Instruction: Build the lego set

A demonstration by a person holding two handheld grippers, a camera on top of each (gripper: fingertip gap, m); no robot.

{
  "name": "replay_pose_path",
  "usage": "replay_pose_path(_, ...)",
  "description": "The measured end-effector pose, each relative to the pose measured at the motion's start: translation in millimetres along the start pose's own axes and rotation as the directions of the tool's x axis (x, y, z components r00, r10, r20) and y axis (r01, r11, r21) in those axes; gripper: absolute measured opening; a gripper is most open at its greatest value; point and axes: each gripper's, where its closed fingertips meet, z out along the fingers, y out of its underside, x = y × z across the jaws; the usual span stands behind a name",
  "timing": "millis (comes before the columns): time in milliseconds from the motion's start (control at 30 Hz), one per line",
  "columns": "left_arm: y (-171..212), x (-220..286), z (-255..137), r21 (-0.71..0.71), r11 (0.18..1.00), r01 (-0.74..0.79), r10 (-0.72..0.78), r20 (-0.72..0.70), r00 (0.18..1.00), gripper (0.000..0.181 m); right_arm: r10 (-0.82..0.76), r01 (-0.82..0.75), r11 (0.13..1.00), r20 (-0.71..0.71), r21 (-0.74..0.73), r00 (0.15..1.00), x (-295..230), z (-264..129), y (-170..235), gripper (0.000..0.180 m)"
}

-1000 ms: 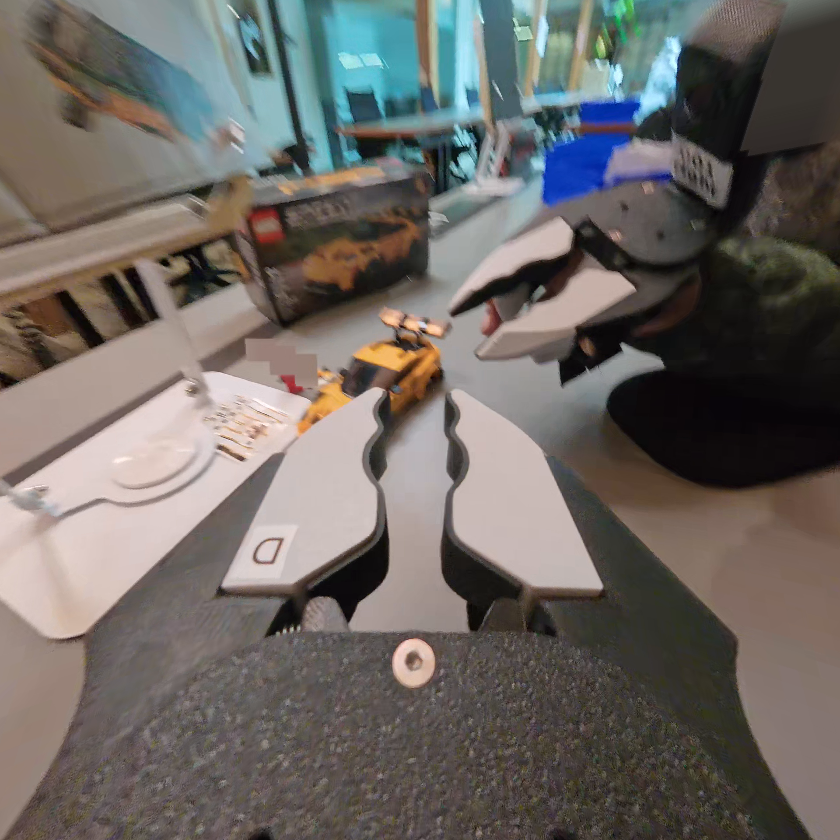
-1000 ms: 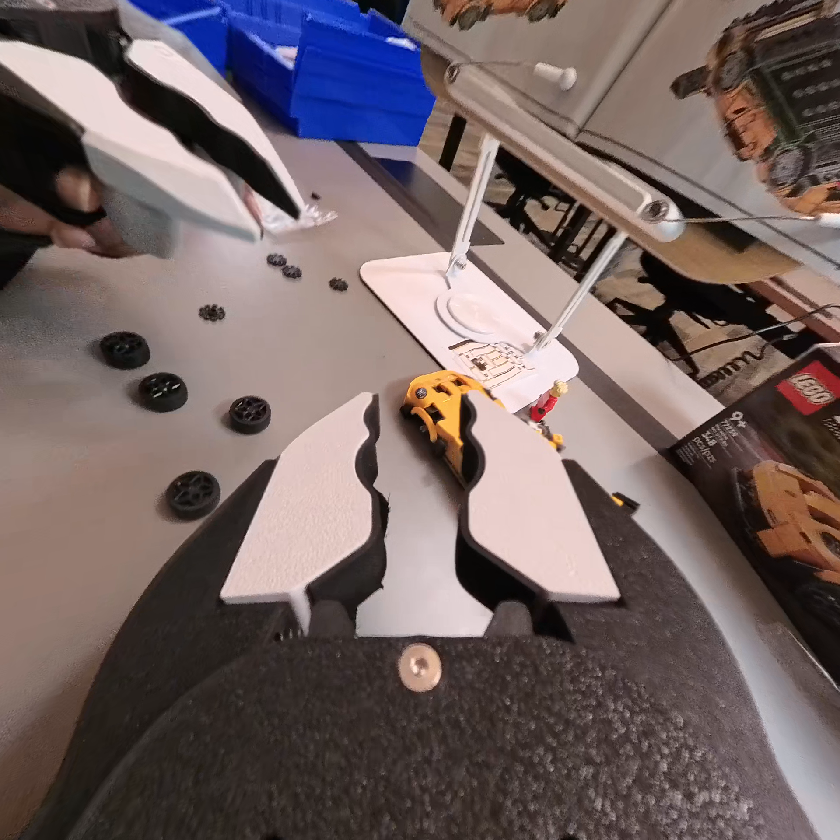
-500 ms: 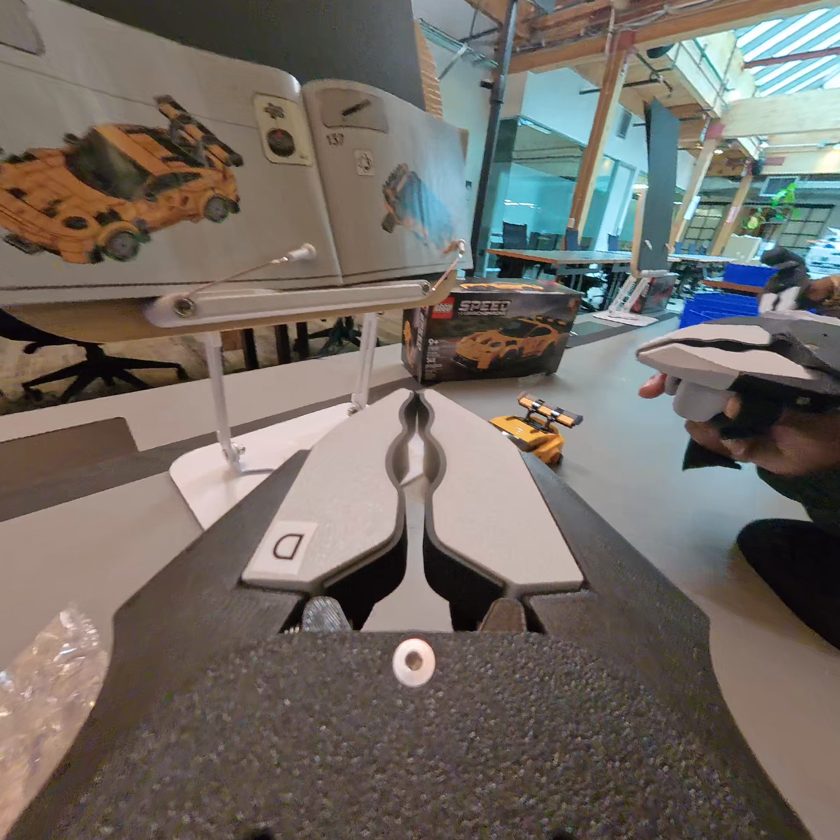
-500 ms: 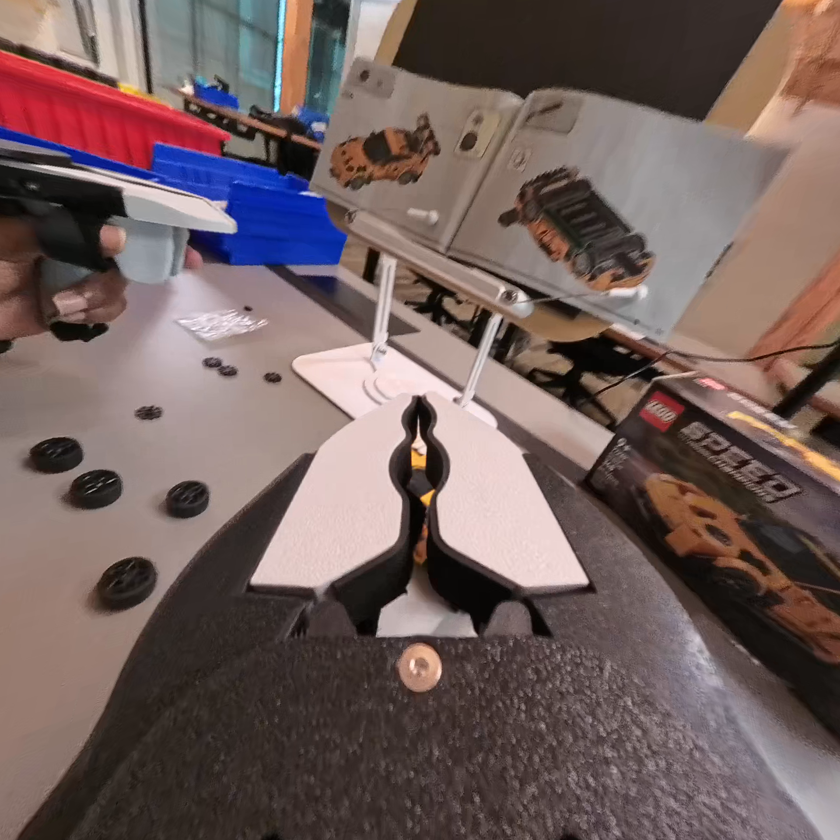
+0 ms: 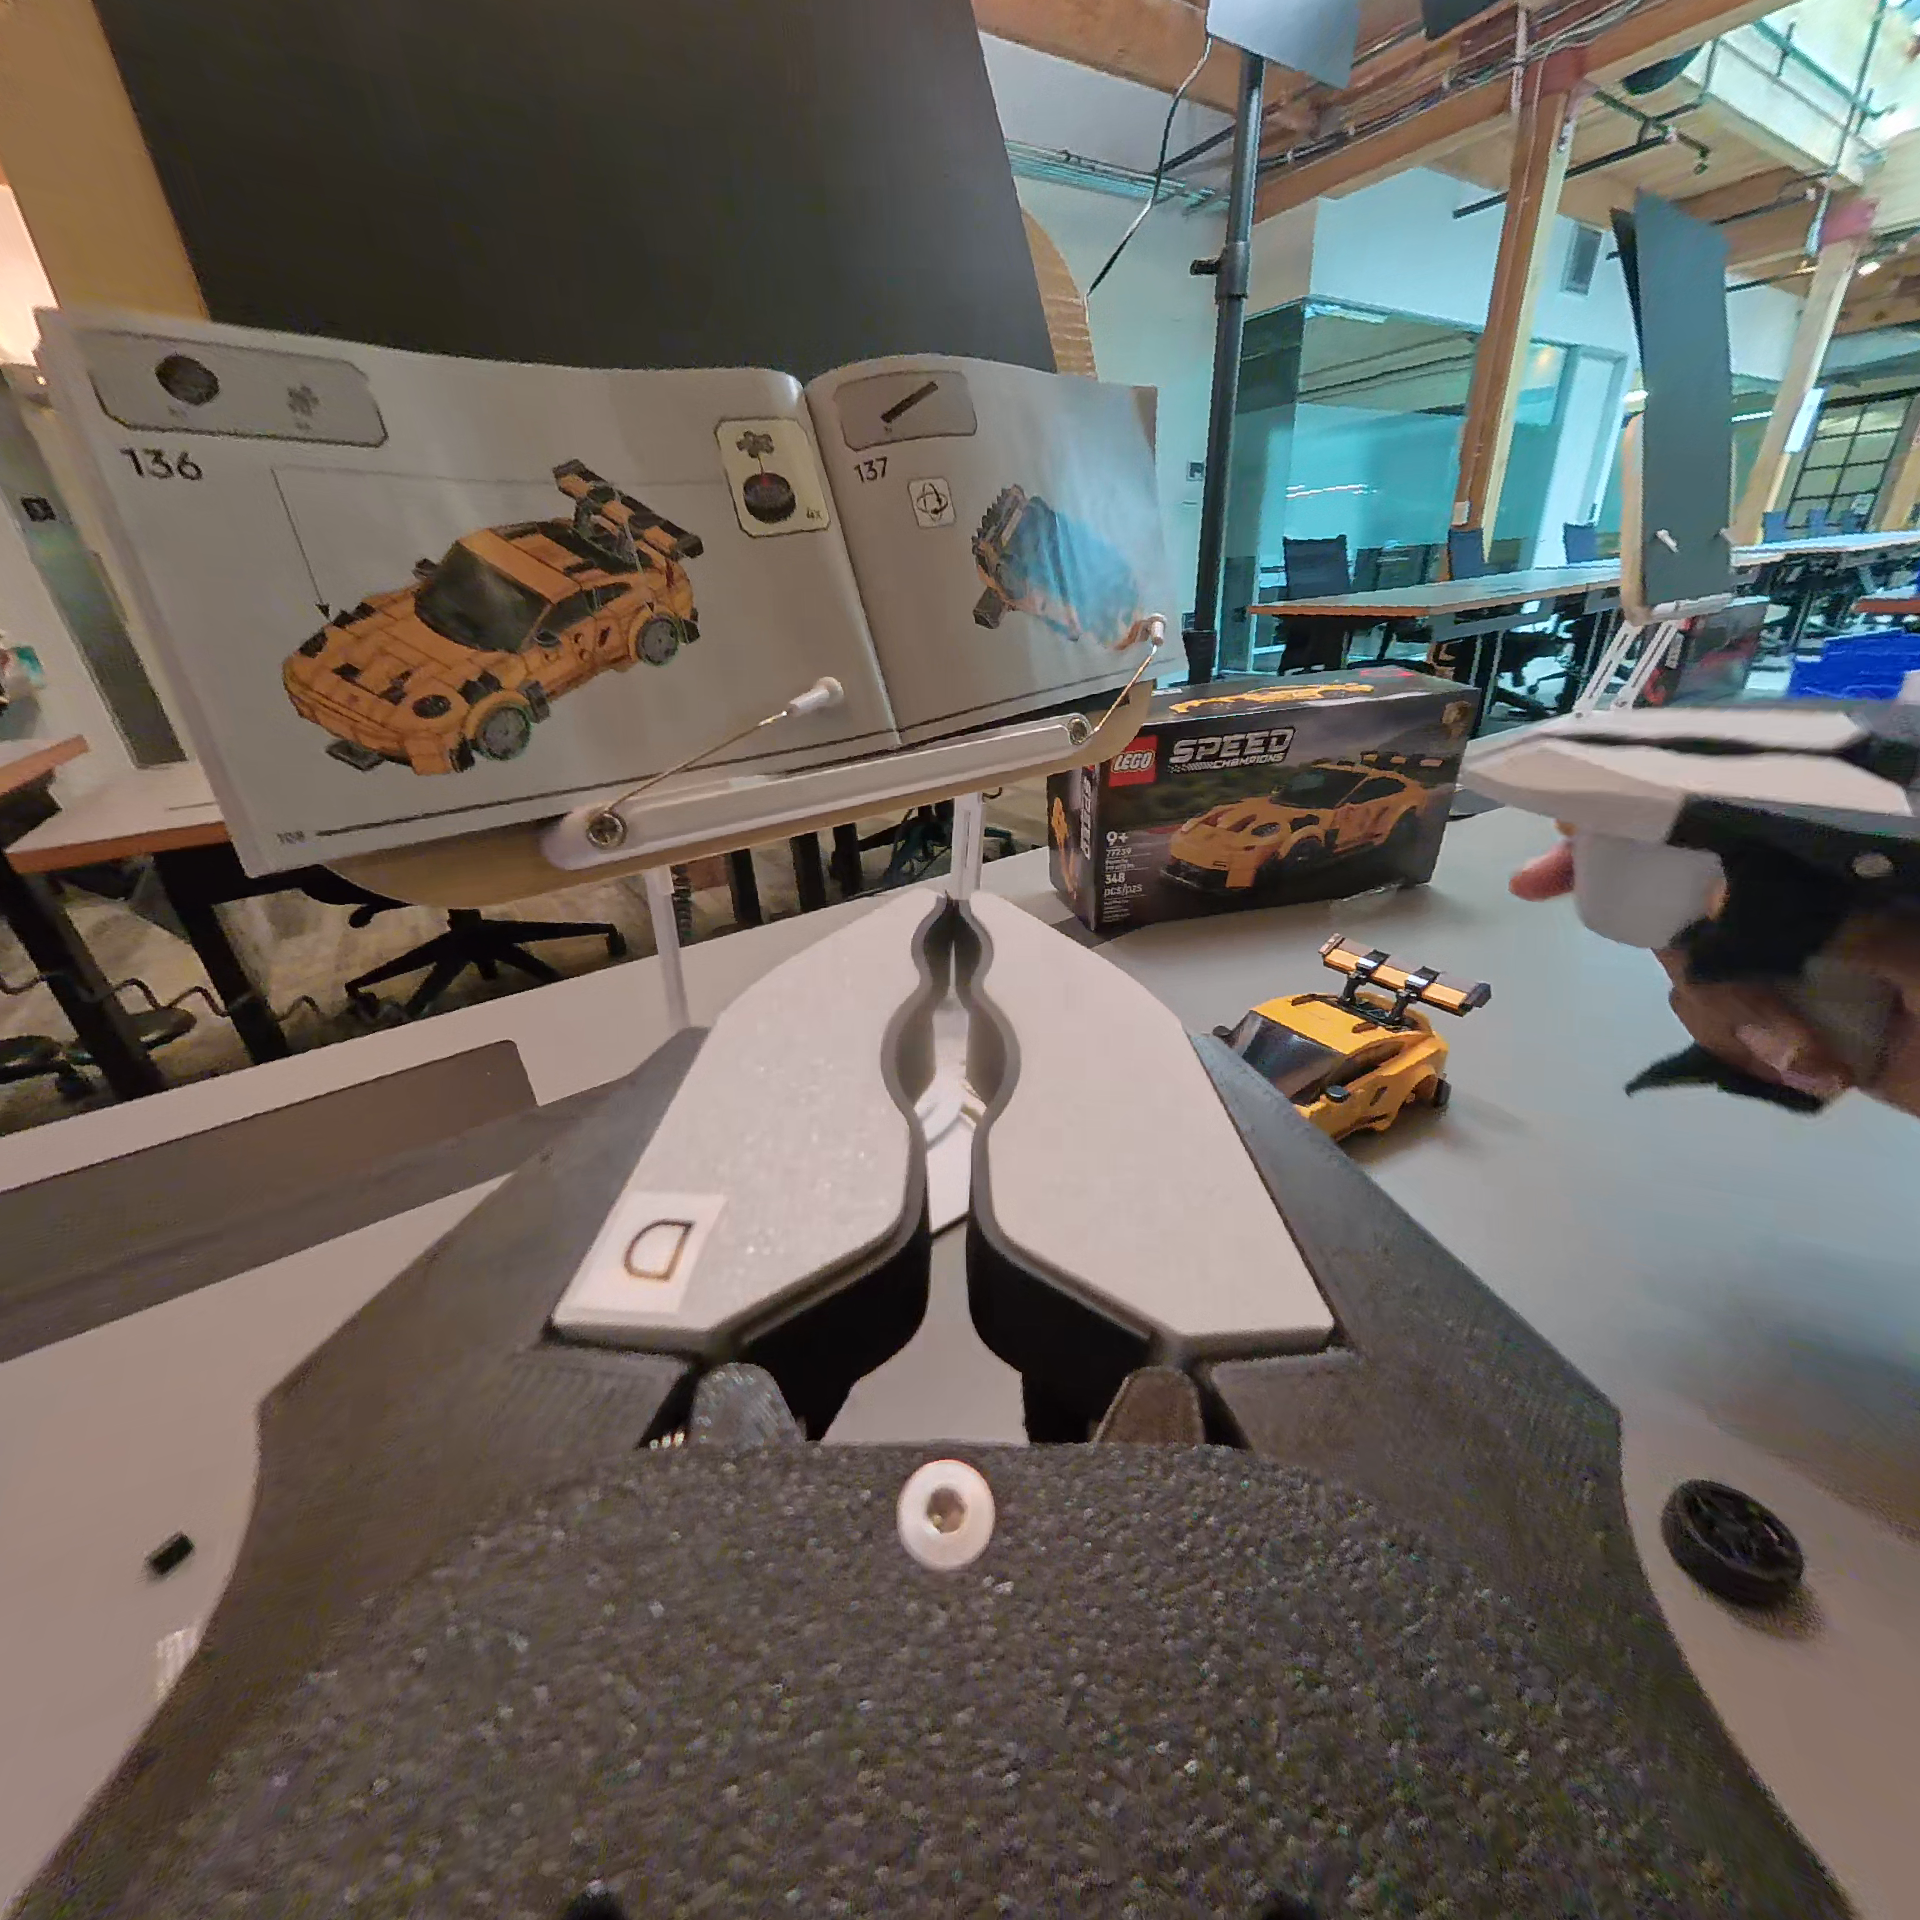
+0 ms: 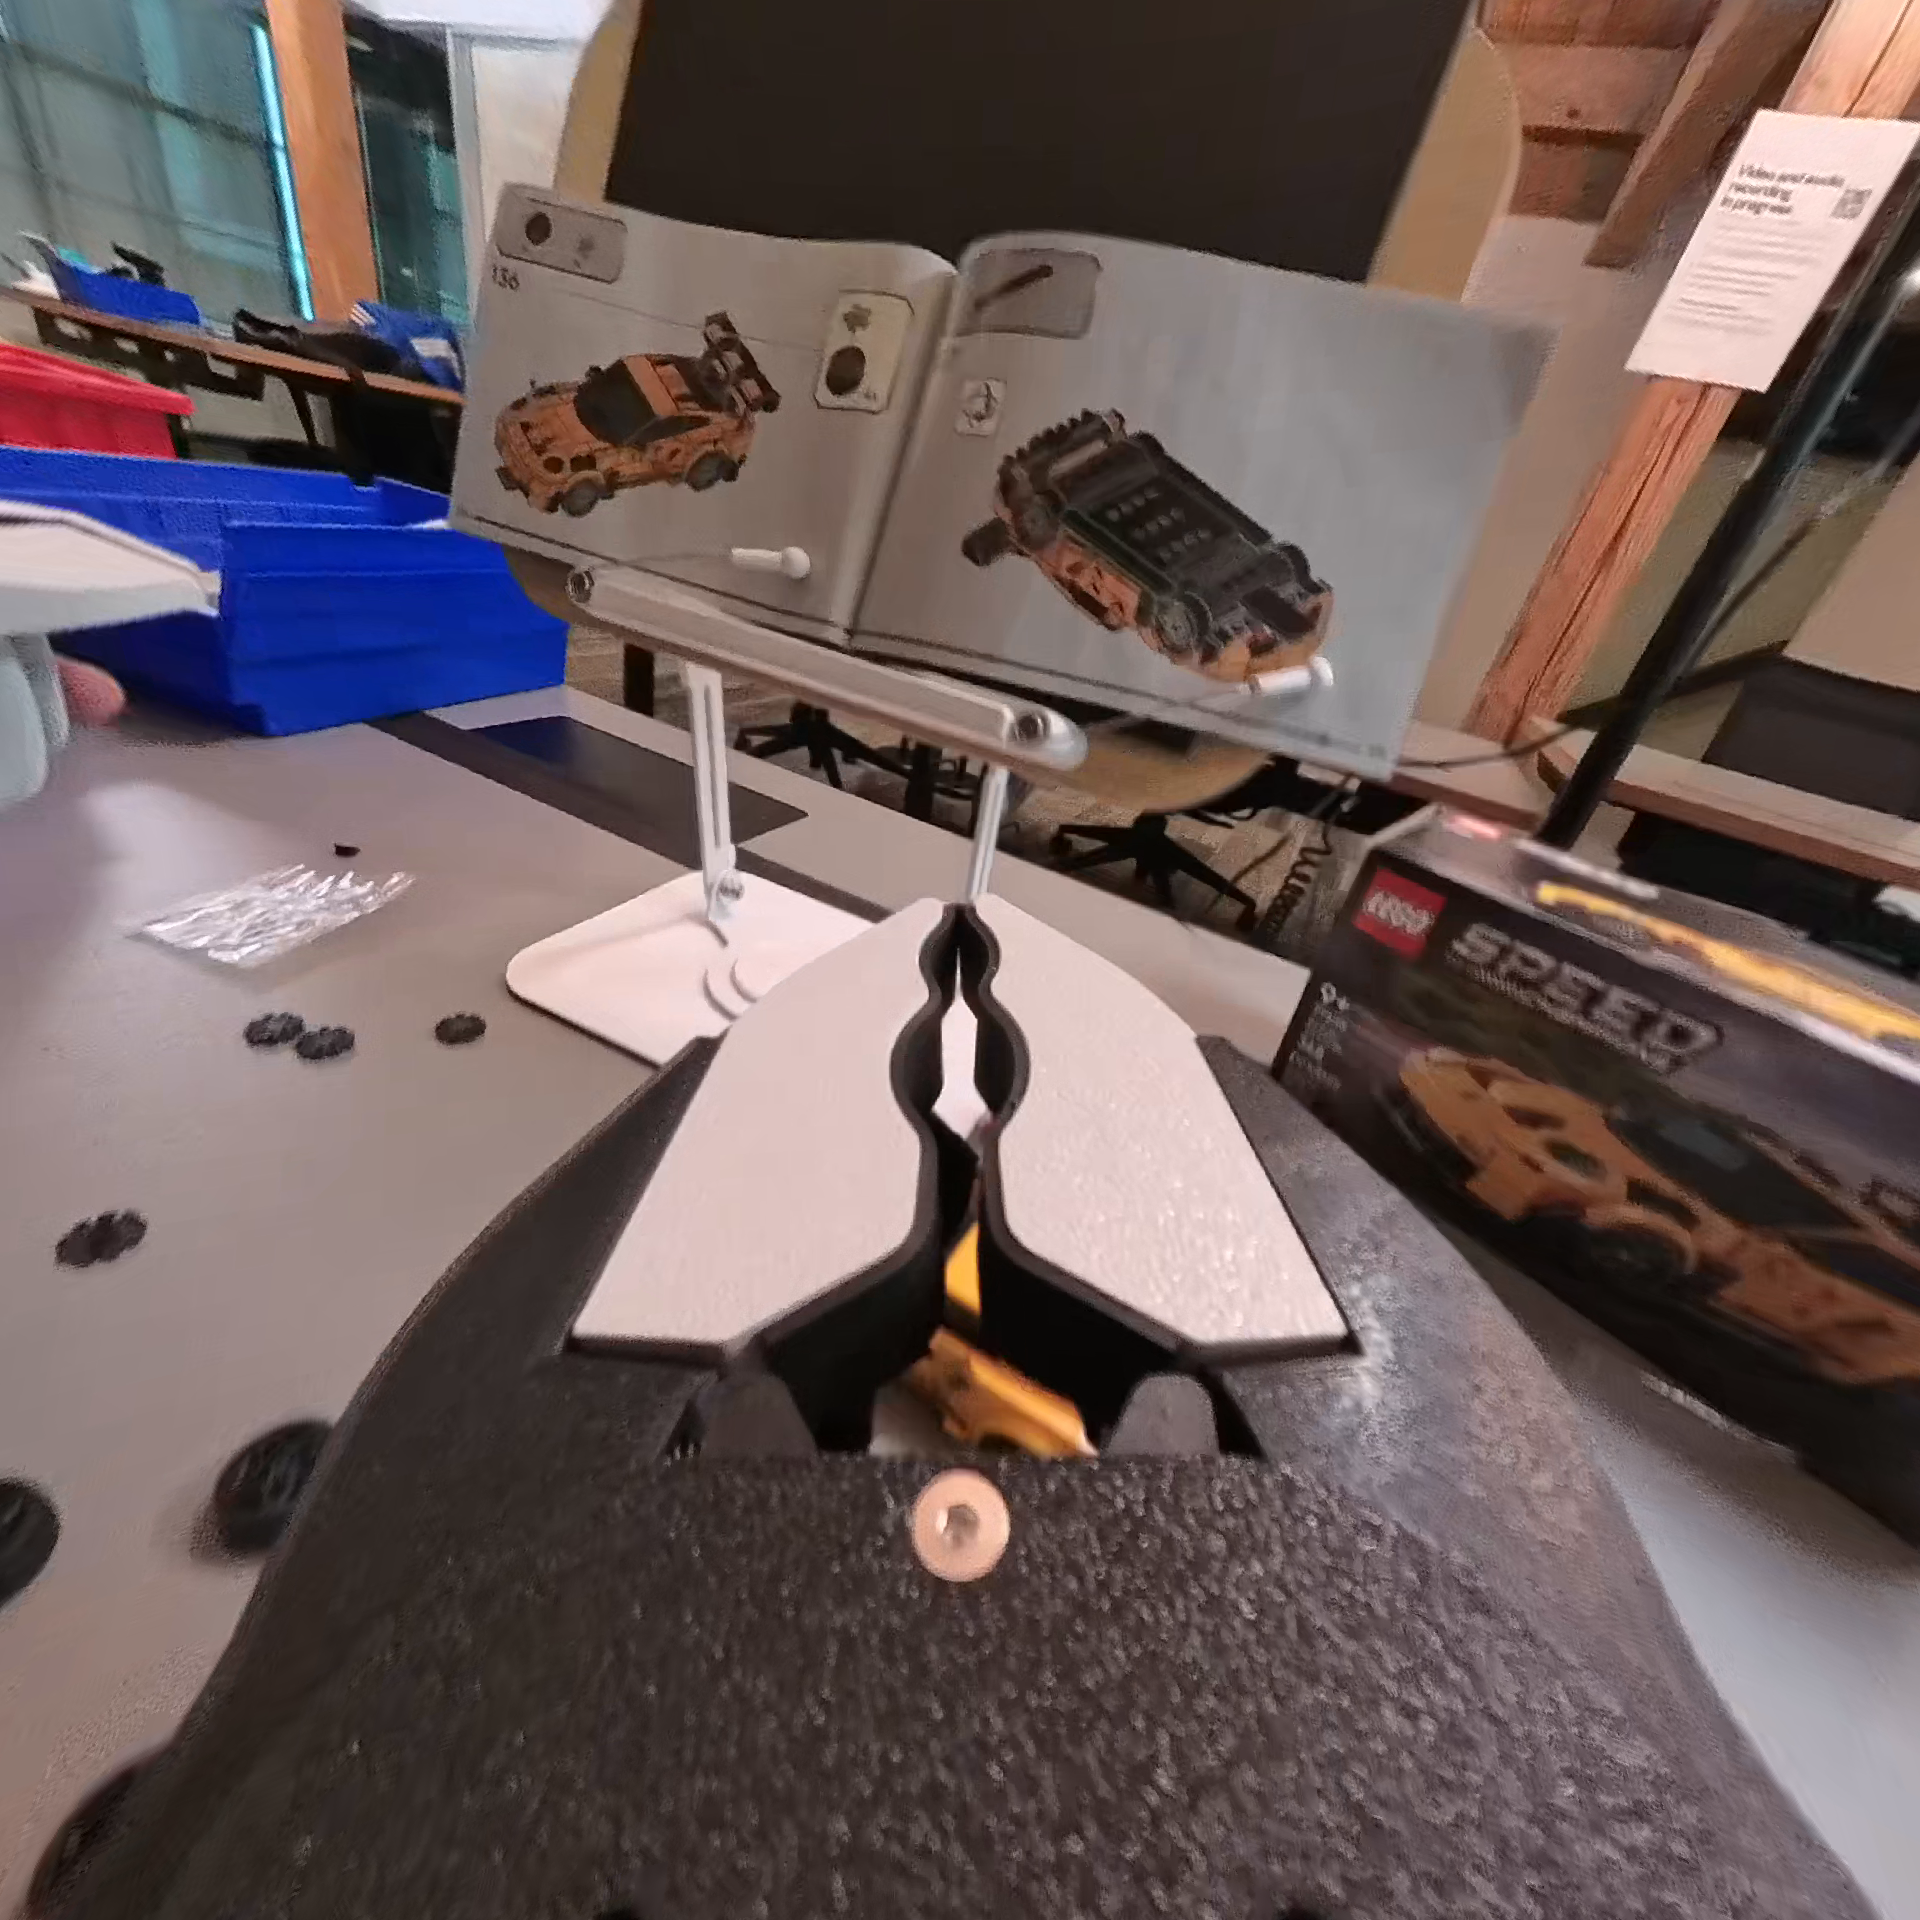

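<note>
Left wrist view: left gripper pressed closed, nothing between its tips, over the grey table.
Booklet: instruction book open on a white stand, behind the tips.
Box: set box right of the stand.
Car: yellow car on the table — no wheels fitted, spoiler up, just in front of the box.
Loose wheel: one black wheel at near right.
Right gripper: far right, in a hand.
Right wrist view: its tips meet, empty — car glimpsed below them; small black rims and a clear bag at left.
</note>
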Motion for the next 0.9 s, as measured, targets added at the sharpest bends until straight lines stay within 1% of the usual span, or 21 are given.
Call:
replay_pose_path(100, -0.3, 0.1, -0.6, 0.002, 1.000, -0.019, 0.019, 0.009, 1.000, 0.000, -0.027, 0.027, 0.999, 0.002, 0.023, 1.000, -9.1, 34.3, -35.8, 0.000)
replay_pose_path(233, -0.6, -2.9, -1.4, -0.004, 0.999, -0.047, 0.047, 0.035, 0.998, 0.000, 0.002, 0.000, 0.999, -0.040, 0.052, 0.999, -9.4, 89.0, -79.5, 0.000)
replay_pose_path(300, -1.9, -9.2, -3.1, -0.010, 0.997, -0.076, 0.076, 0.073, 0.994, 0.000, 0.007, -0.002, 0.998, -0.083, 0.061, 0.997, -6.9, 112.6, -92.9, 0.000)
replay_pose_path(400, -3.0, -18.5, -5.2, -0.019, 0.998, -0.065, 0.067, 0.105, 0.992, 0.000, 0.047, -0.042, 0.998, -0.121, 0.042, 0.991, -4.1, 140.7, -98.0, 0.000)
replay_pose_path(500, -1.0, -22.6, -5.9, -0.031, 0.997, -0.073, 0.076, 0.109, 0.991, 0.000, 0.064, -0.060, 0.998, -0.158, 0.026, 0.985, 1.3, 155.8, -94.9, 0.000)
replay_pose_path(633, 0.7, -21.4, -4.9, -0.036, 0.997, -0.075, 0.078, 0.095, 0.992, 0.001, 0.092, -0.089, 0.996, -0.166, 0.026, 0.982, 3.6, 163.2, -92.4, 0.000)
replay_pose_path(900, 9.1, -20.3, -2.1, -0.061, 0.994, -0.085, 0.090, 0.082, 0.993, 0.003, 0.055, -0.049, 0.998, -0.162, 0.045, 0.985, 6.5, 174.7, -105.1, 0.000)
